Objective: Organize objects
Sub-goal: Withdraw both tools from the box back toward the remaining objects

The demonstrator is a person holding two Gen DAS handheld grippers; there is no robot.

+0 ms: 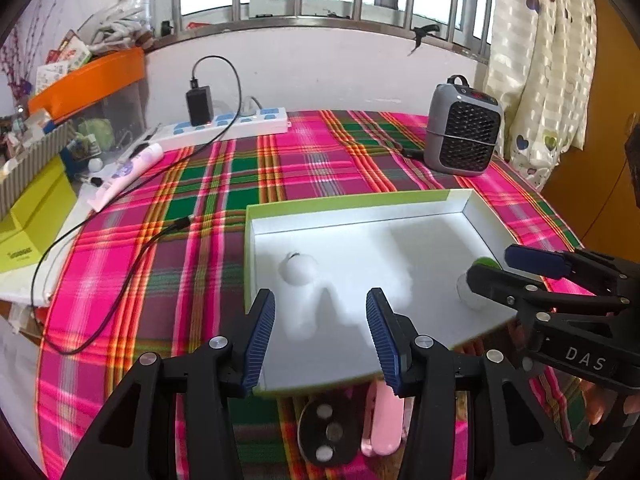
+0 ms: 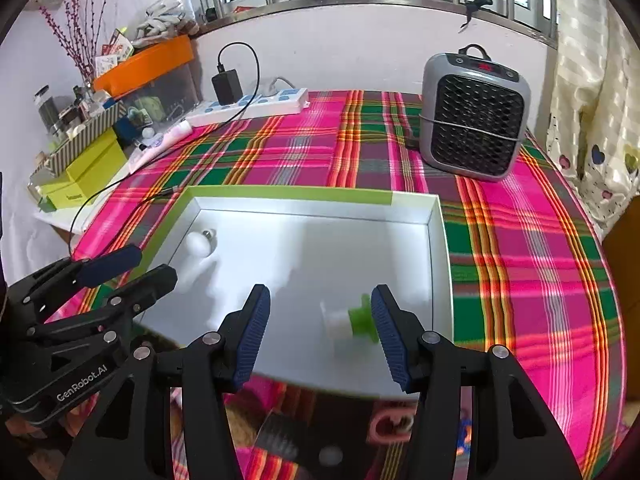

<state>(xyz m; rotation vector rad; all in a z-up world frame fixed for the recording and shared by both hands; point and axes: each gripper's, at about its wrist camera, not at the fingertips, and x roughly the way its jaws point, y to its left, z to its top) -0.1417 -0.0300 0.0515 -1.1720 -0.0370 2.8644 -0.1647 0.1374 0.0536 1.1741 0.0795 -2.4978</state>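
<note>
Left tongs: your left gripper point(image 1: 320, 336) stands parted and holds nothing.
Right tongs: your right gripper point(image 2: 320, 332) is likewise parted and bare.
Box: shallow green-rimmed white cardboard box point(image 2: 438, 248) on the pink plaid tablecloth point(image 2: 520, 260).
Contents: white light bulb point(image 2: 199, 243) near its left wall; green-and-white spool-shaped thing point(image 2: 352, 320) toward its right.

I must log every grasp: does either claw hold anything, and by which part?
Nothing visibly: the left claw and right claw stand open above the green-rimmed white cardboard box; their pads press on nothing.

Tray point(image 2: 438, 240) at table point(image 2: 540, 280) near edge, holding bulb point(image 2: 199, 243) left, spool point(image 2: 352, 318) right; heater point(image 2: 474, 116) far right corner; power strip point(image 2: 256, 106) far edge.
</note>
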